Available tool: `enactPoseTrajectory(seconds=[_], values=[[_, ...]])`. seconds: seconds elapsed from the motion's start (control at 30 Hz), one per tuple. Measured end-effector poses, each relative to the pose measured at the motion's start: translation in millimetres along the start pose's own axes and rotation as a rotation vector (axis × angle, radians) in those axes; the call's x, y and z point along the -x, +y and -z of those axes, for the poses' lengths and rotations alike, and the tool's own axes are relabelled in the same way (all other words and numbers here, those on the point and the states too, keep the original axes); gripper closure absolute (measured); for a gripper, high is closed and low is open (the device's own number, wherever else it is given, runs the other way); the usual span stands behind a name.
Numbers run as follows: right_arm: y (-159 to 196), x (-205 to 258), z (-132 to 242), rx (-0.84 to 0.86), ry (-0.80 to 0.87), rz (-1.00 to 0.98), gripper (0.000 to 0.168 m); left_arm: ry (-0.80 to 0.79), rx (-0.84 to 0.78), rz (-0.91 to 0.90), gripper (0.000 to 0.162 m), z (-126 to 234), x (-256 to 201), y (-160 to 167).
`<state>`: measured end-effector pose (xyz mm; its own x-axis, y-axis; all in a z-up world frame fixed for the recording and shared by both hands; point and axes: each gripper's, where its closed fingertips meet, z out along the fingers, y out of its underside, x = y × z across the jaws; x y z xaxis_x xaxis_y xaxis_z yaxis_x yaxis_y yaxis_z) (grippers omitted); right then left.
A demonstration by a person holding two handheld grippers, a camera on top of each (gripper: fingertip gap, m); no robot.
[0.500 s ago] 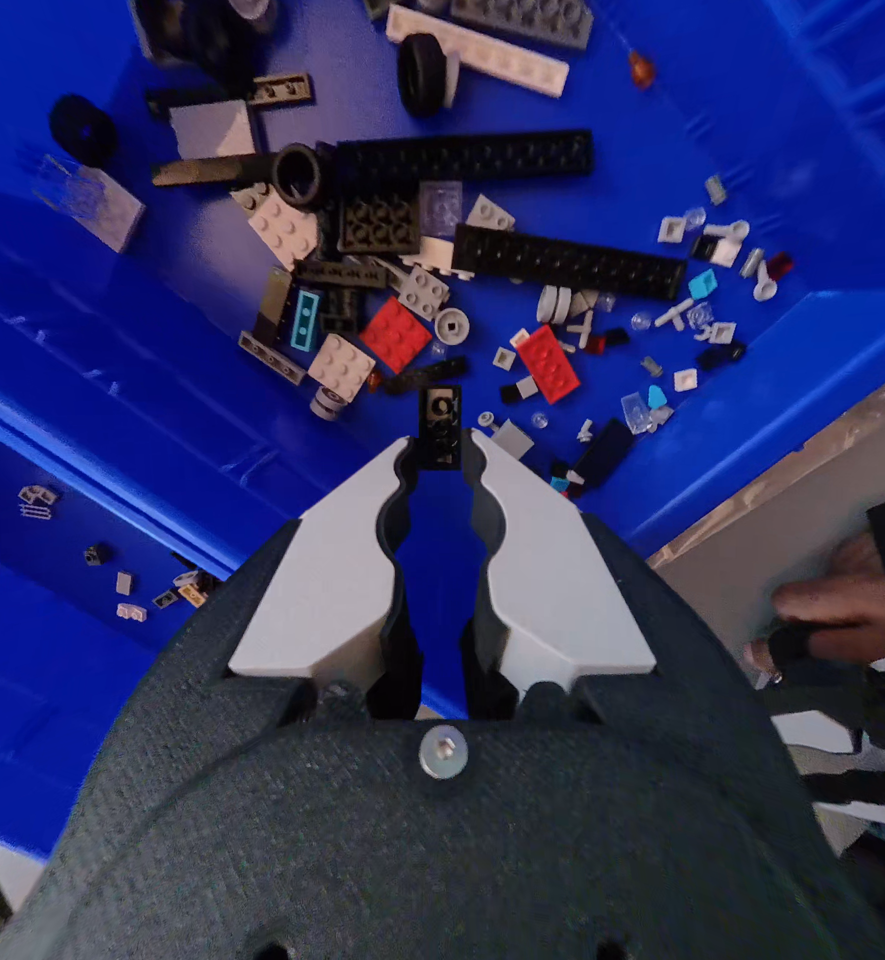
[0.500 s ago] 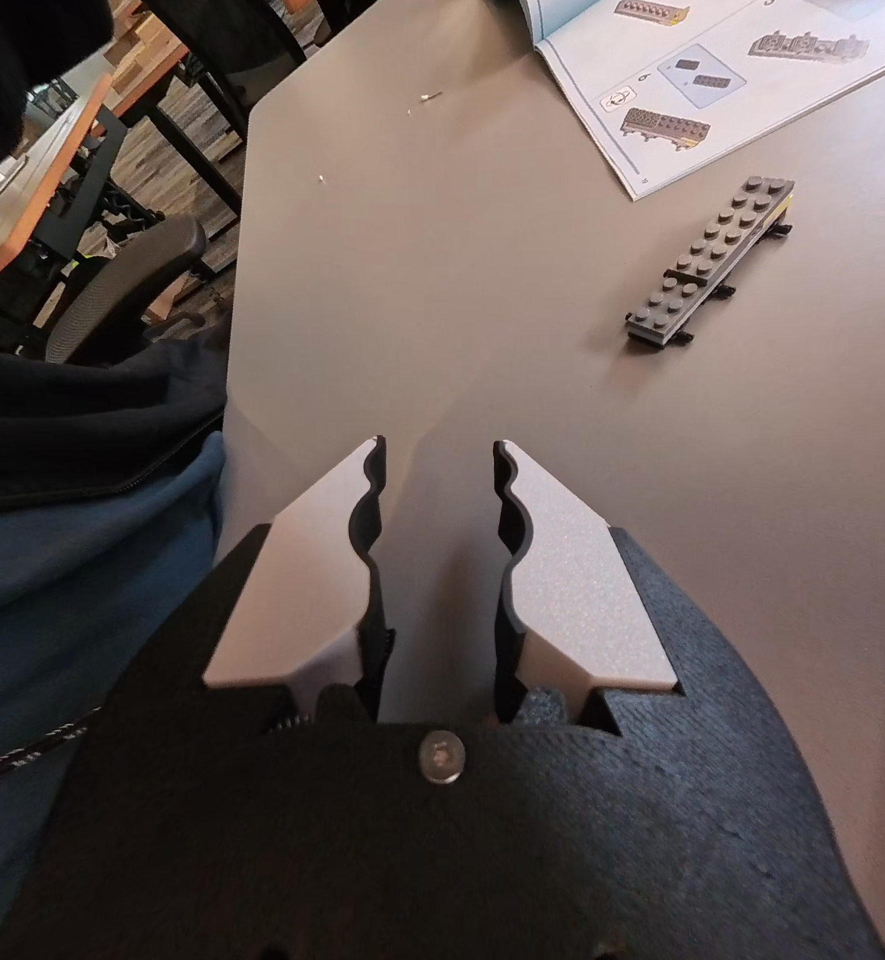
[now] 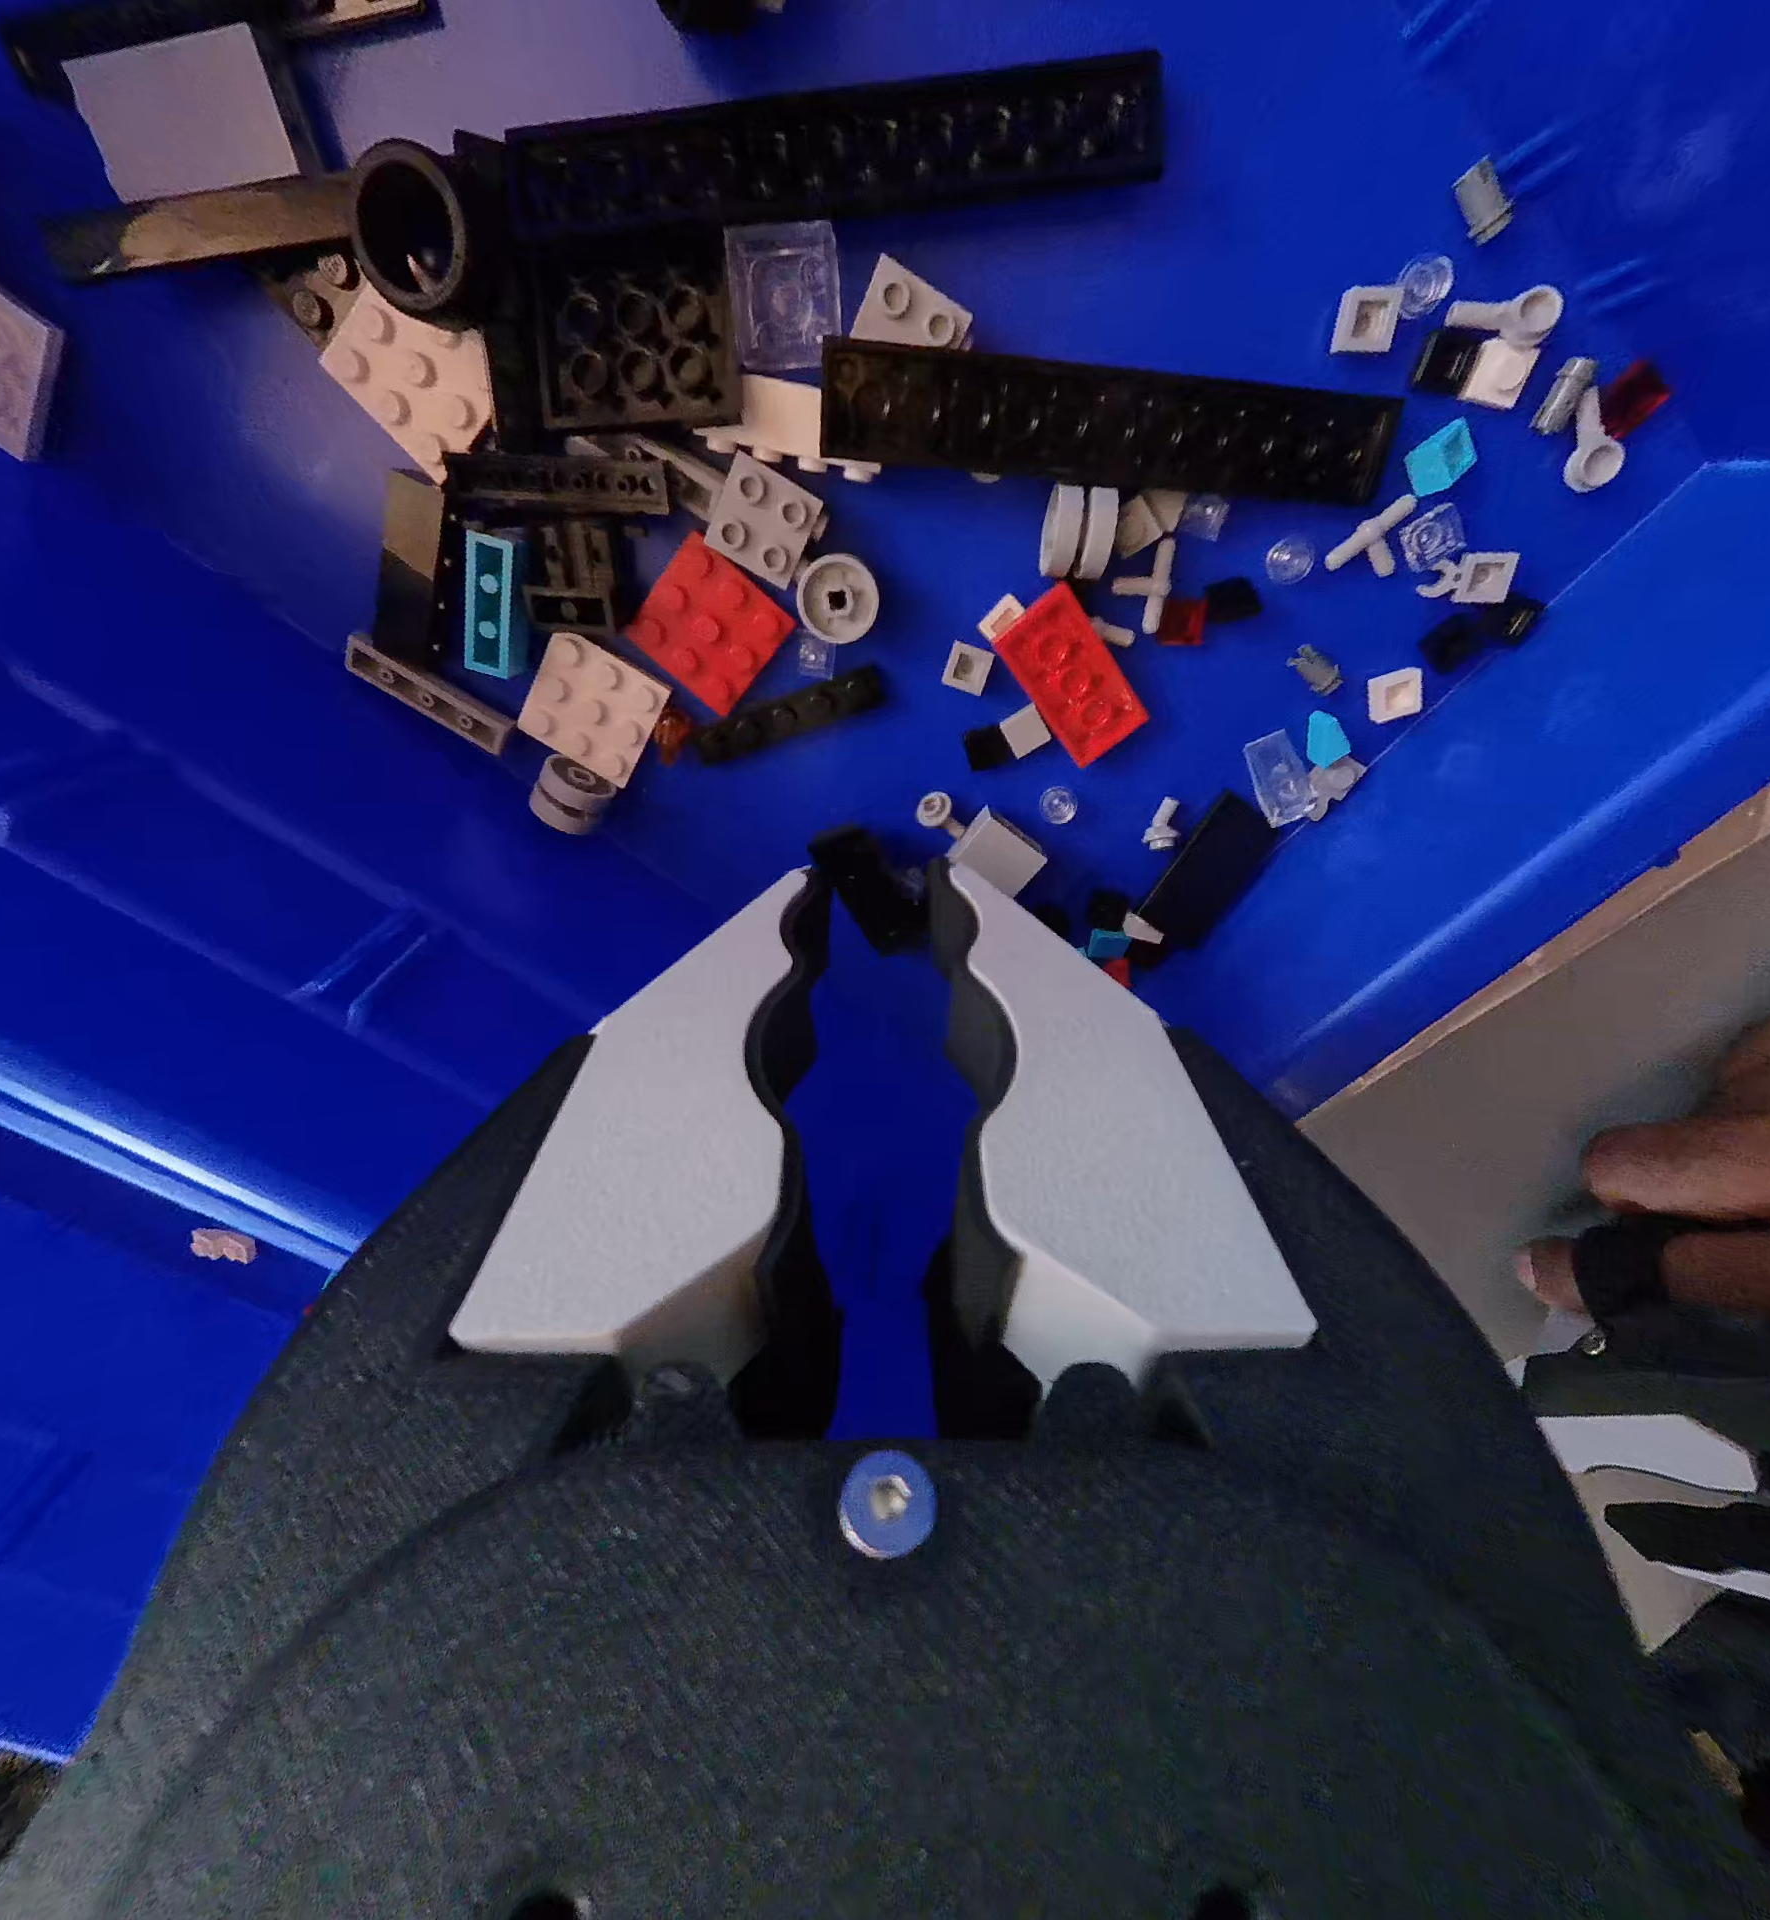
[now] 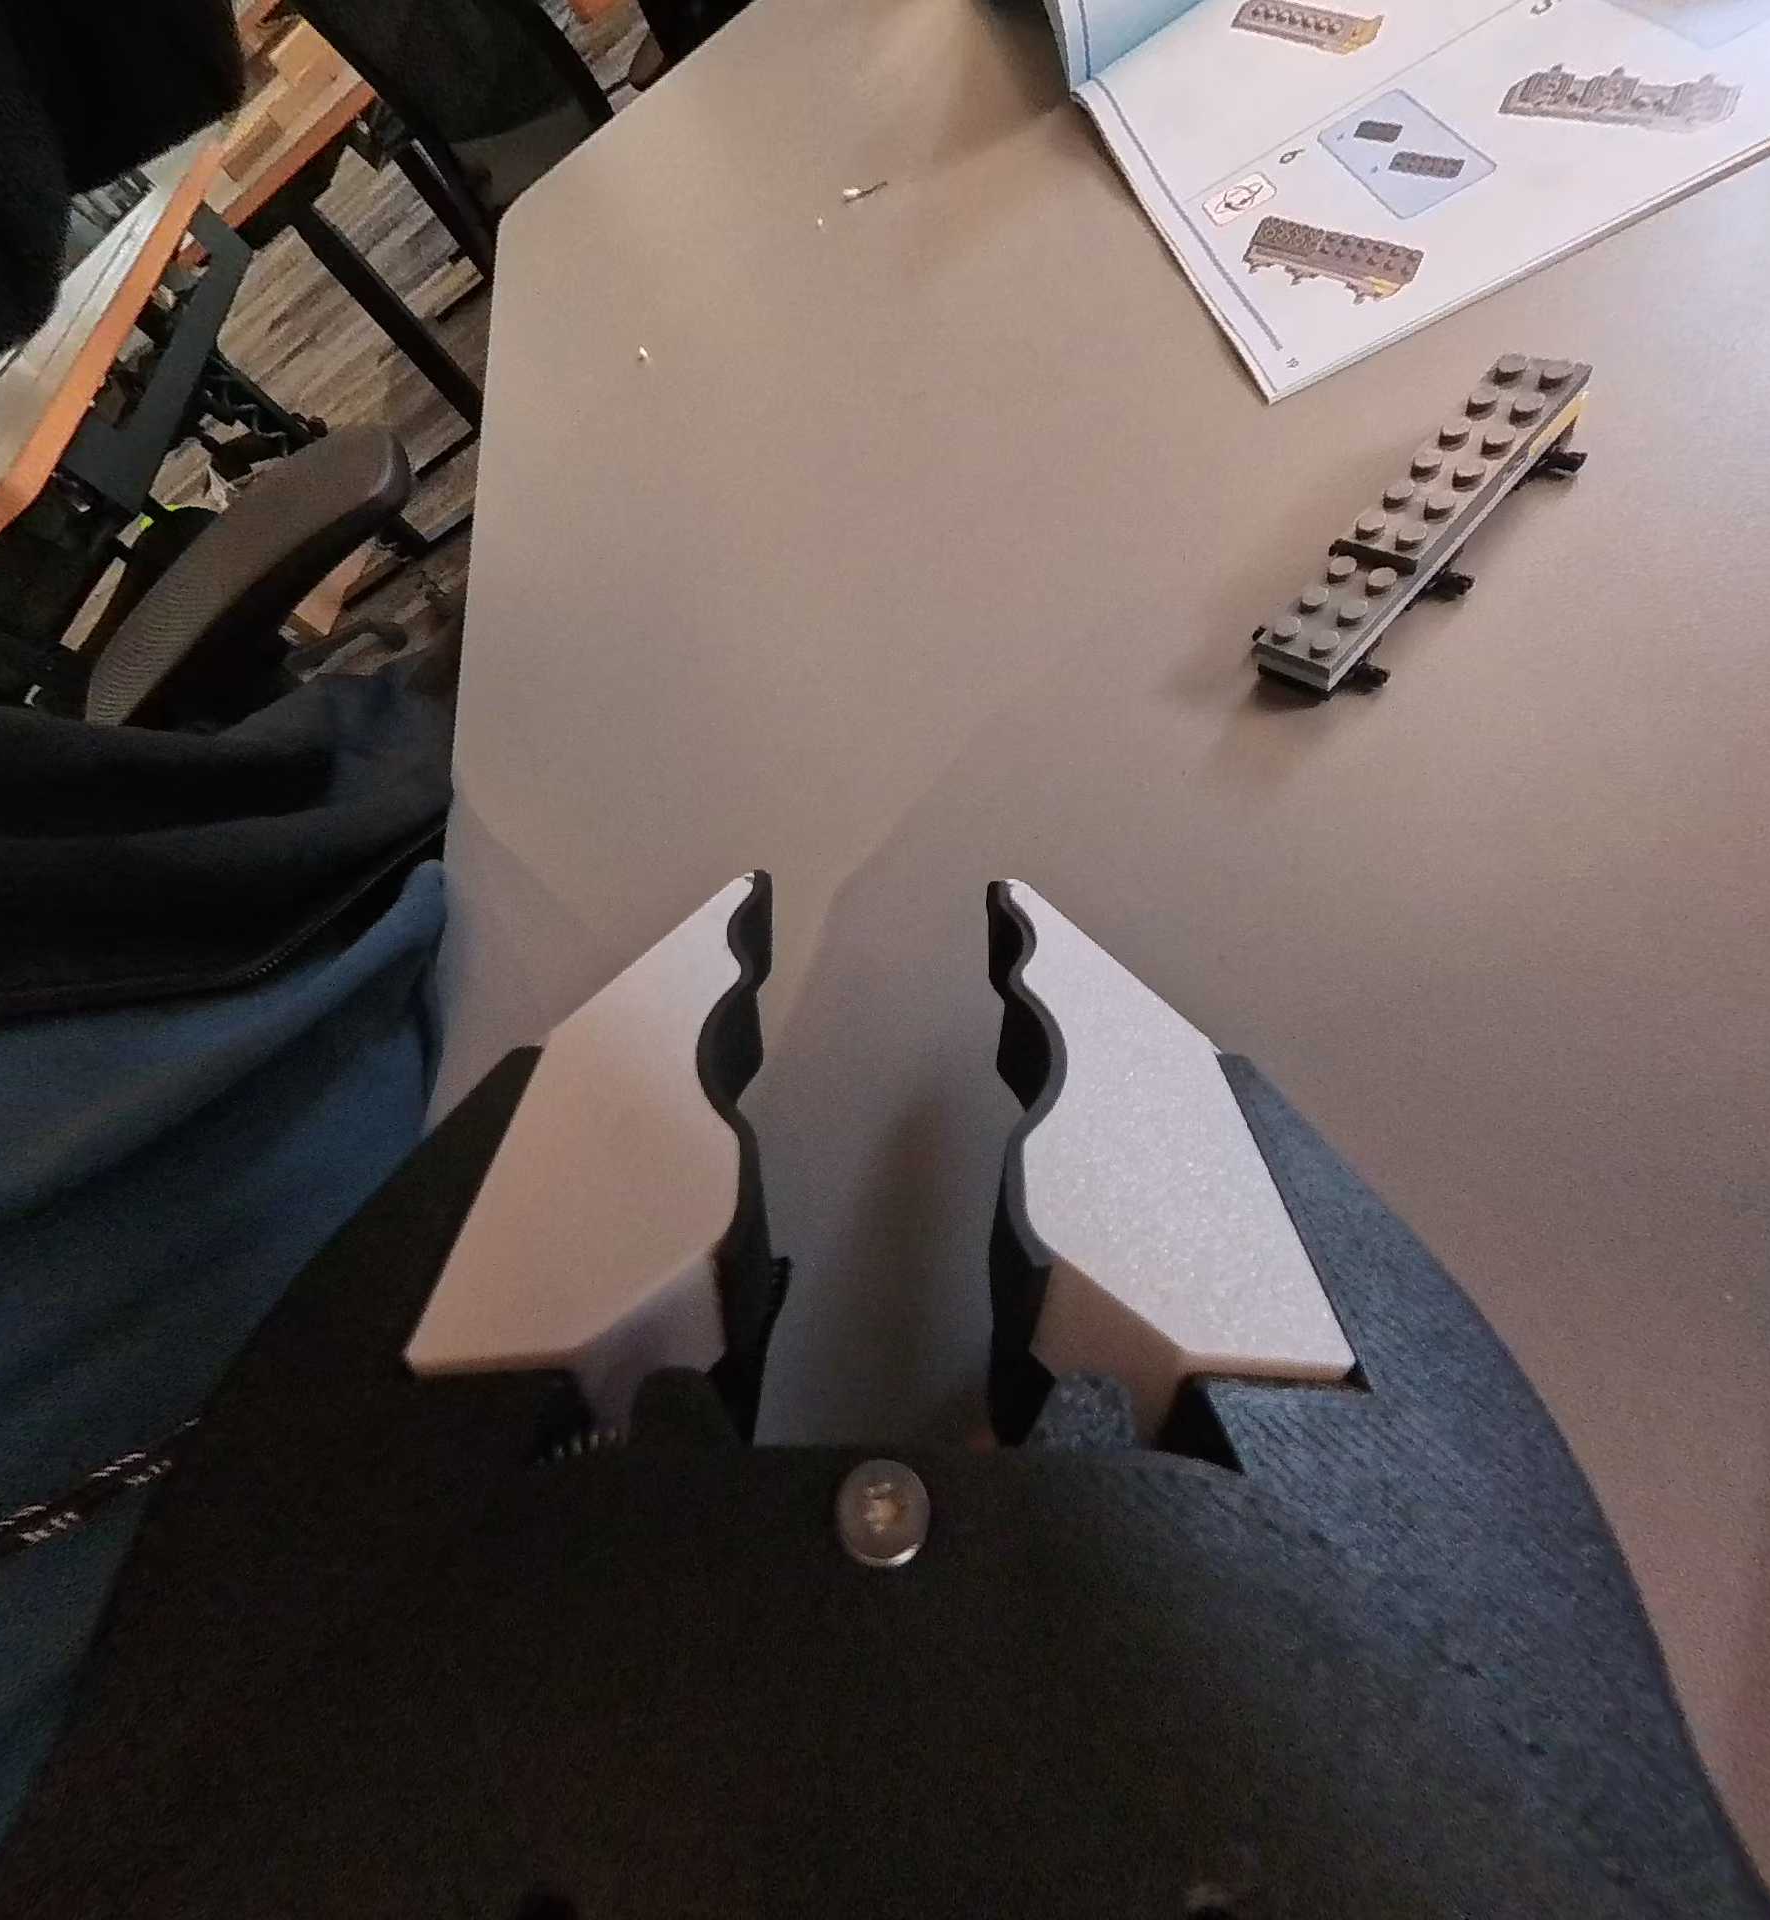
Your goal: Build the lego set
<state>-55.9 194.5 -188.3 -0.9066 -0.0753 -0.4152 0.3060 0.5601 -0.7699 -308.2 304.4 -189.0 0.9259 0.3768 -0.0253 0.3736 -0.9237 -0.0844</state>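
In the left wrist view my left gripper [image 3: 870, 883] is inside a blue bin [image 3: 1276, 208]. It is shut on a small black plate [image 3: 860, 868], which sits tilted between the fingertips. Loose pieces lie beyond it: two long black plates [image 3: 1109, 421], two red bricks [image 3: 709, 621], light grey plates [image 3: 595, 707] and many tiny parts. In the right wrist view my right gripper [image 4: 879, 883] is open and empty above a grey table [image 4: 860, 520]. A long dark grey plate assembly [image 4: 1421, 520] lies ahead to its right.
An open instruction booklet [image 4: 1432, 156] lies at the table's far right. A person's hand [image 3: 1712, 1164] shows beside the bin's right wall. Office chairs [image 4: 237, 561], another desk and dark clothing [image 4: 133, 831] lie left of the table edge.
My left gripper has moved forward over the bin's pieces, and the black plate has turned askew between its tips. The right gripper has hardly moved.
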Motion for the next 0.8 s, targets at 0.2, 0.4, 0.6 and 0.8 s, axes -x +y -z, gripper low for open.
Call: enactPoseTrajectory(seconds=[0.2,0.4,0.6,0.8], values=[[-0.2,0.2,0.3,-0.002,-0.001,0.000,0.126,0.062,-0.013,-0.049,0.134,2.9,-13.0,2.0],[-0.7,0.5,0.7,-0.006,-0.004,-0.001,0.126,0.194,-0.007,-0.141,0.135,2.1,-39.3,7.9],[-1.9,0.5,2.0,-0.016,-0.010,-0.009,0.126,0.191,0.103,-0.267,0.134,-8.5,-49.0,15.9],[-4.4,-0.1,4.4,-0.037,-0.022,-0.029,0.126,0.188,0.166,-0.340,0.135,-15.0,-56.4,13.2]])
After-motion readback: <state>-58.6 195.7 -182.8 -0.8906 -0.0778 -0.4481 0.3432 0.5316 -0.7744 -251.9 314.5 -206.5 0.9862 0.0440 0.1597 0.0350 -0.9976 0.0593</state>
